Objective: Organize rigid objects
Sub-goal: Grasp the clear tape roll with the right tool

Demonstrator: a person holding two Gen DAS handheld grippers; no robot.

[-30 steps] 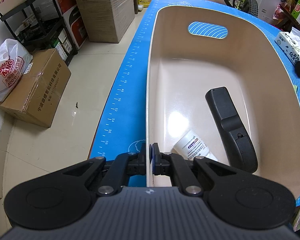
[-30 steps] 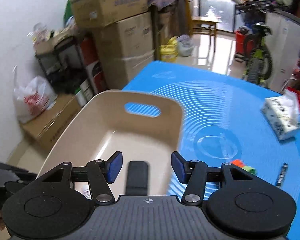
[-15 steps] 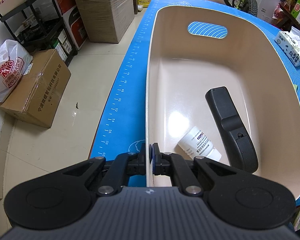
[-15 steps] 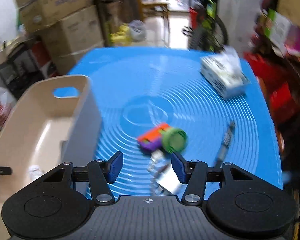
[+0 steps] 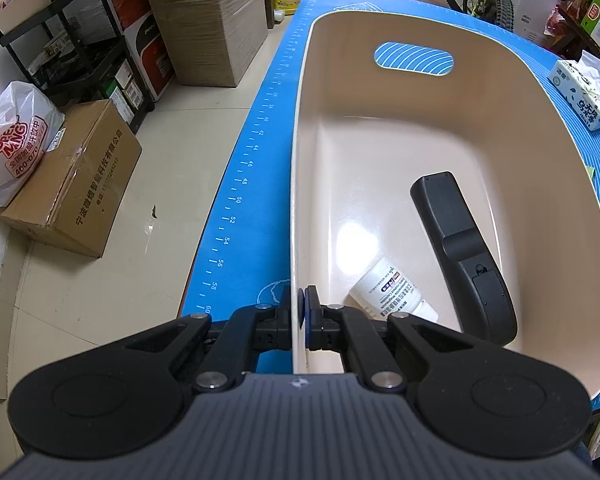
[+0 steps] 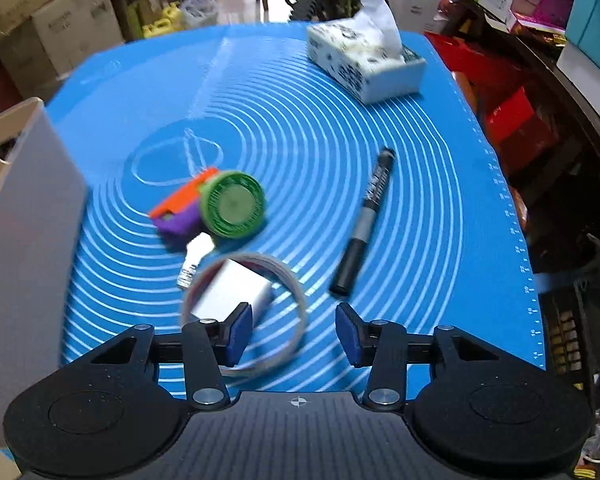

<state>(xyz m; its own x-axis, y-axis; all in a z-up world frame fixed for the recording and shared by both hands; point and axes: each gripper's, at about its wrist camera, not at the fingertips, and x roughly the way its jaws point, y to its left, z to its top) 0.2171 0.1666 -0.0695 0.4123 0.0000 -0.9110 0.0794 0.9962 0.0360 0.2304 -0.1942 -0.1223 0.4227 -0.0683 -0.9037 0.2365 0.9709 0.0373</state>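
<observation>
Left gripper (image 5: 299,316) fingers pinch the cream bin (image 5: 548,184) rim, lower centre of frame. Right gripper (image 6: 294,334) fingers spread above a ring (image 6: 244,314), lower centre; marker (image 6: 364,222) centre right.

Bare mat (image 6: 440,216) right of marker (image 6: 366,216) — bin wall (image 6: 28,216) blocks left

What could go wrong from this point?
The right gripper is open over a crowded pile: ring, white block and green disc overlap, so closing may catch two items or knock one aside. The left gripper pinches the bin wall; pulling could tilt the bin and shift the remote.
</observation>
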